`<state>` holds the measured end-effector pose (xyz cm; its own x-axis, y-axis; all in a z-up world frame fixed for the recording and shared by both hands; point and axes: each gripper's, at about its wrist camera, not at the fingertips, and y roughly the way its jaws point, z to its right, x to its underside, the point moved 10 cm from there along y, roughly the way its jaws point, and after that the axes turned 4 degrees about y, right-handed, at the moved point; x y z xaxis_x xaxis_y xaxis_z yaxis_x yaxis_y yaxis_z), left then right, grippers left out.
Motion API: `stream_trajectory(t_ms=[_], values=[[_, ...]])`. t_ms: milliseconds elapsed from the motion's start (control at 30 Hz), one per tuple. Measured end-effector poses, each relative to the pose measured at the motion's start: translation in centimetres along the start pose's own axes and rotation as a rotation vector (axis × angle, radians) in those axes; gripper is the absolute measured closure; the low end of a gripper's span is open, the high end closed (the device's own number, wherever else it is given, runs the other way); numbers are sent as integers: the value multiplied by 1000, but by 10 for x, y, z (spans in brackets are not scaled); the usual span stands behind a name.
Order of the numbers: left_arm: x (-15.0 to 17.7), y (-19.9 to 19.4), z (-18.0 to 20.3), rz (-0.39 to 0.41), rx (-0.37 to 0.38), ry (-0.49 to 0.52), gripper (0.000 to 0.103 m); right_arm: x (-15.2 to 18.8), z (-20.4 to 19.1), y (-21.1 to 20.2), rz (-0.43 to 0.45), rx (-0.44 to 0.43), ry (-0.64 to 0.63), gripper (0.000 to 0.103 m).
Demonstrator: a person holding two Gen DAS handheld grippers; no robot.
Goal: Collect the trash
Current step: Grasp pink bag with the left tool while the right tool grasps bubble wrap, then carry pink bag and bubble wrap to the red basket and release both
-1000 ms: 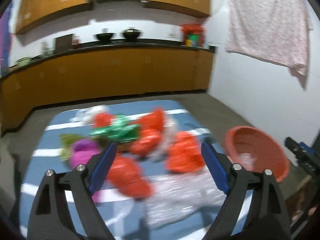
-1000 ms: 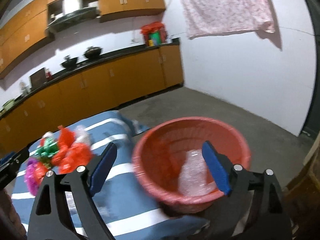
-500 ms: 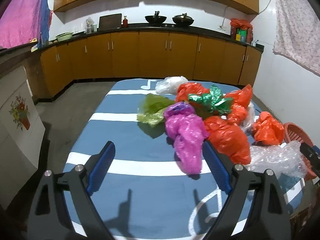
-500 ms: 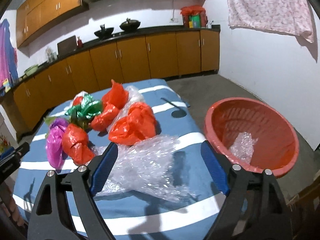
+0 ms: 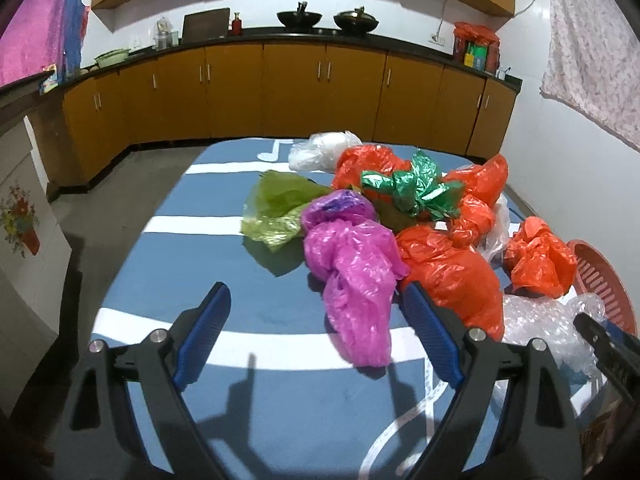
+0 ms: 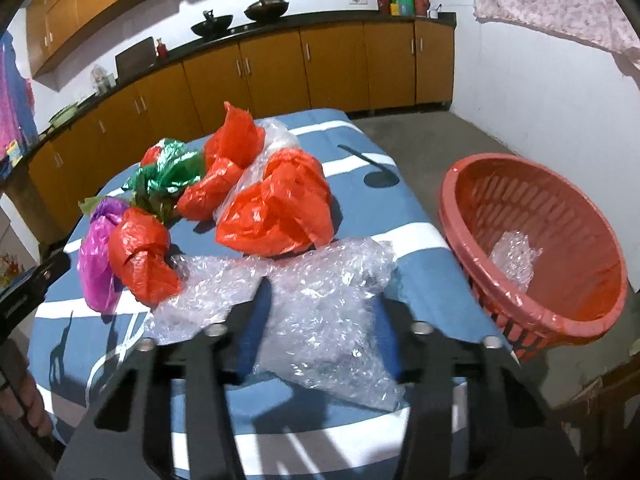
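A crumpled sheet of clear bubble wrap (image 6: 320,300) lies at the near edge of the blue, white-striped tablecloth (image 6: 408,216), and the right gripper (image 6: 320,308) has just been closing its jaws onto it, the blue pads now pinching the plastic between them. Off the table's right side, a round red plastic basket (image 6: 532,256) holds one smaller wad of bubble wrap (image 6: 514,258). Half a second earlier those jaws stood wide above the sheet; now they have come down over it. Behind it sit orange plastic bags (image 6: 280,208), a magenta bag (image 5: 352,272), a green foil wrapper (image 5: 416,190) and a yellow-green bag (image 5: 280,204). The left gripper (image 5: 316,344) hovers with jaws spread wide, the magenta bag's tail between them, untouched.
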<state>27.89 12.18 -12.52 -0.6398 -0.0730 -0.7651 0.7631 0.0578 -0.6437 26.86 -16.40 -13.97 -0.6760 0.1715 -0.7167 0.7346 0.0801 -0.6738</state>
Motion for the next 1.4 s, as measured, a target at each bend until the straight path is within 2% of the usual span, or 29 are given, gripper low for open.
stream_trajectory(t_ms=[33,133,300,400,467,567,733,1100,1400], values=[[0,4,1,-7,5,0,22,1,0,1,-4,-1,-2,80],[-1,15,7,-37,18,0,30,2,1,1,-3,4,-9,87],[1,32,12,-80,34,-7,41,2,-1,-2,0,1,-19,89],[2,39,15,-96,44,-5,51,1,0,-3,0,-4,-14,89],[3,43,17,-108,51,1,71,0,1,-5,1,-8,-8,89],[4,40,15,-100,60,2,79,-3,2,-9,9,-11,-1,90],[2,24,12,-64,76,4,83,-7,4,-17,28,-12,4,90],[-5,-13,1,3,91,-10,84,-16,10,-43,79,-6,4,91],[-18,-40,14,56,127,-2,84,-27,22,-66,139,29,-1,91]])
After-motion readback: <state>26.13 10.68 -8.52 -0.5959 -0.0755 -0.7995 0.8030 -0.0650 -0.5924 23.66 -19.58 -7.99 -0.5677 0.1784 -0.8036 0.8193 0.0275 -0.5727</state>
